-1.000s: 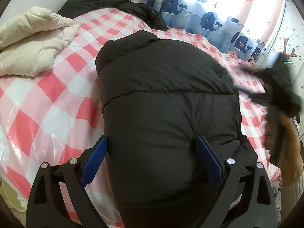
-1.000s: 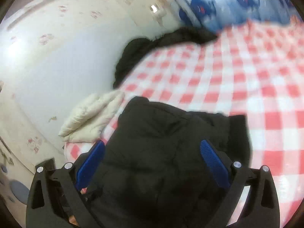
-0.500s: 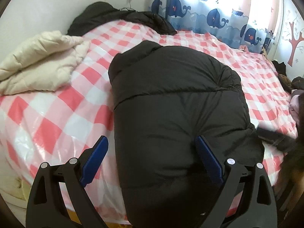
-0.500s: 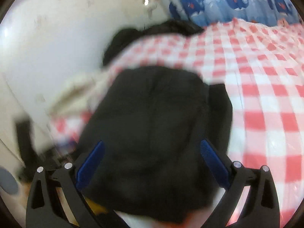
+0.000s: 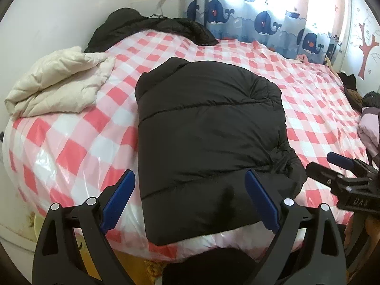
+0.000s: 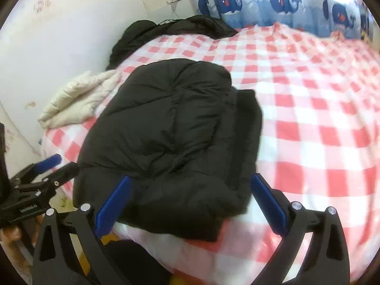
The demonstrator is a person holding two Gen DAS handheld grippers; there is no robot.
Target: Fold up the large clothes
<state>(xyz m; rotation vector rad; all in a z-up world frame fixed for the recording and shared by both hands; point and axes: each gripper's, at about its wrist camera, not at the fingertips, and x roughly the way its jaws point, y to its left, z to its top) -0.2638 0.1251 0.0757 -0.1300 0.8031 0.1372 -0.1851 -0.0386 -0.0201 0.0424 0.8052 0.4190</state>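
Black jacket (image 5: 209,140) lies folded on bed (image 5: 71,147); both claws, left claw (image 5: 190,199) and right claw (image 6: 190,200), gape wide, empty.

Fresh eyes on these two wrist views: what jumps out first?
The black puffer jacket, folded into a bulky block, lies at the near edge of the bed with the red-and-white checked cover. Both the left gripper and the right gripper are open in front of it, holding nothing. A cream quilted garment is bunched by the wall to the left, and whale-print curtains run behind the bed.
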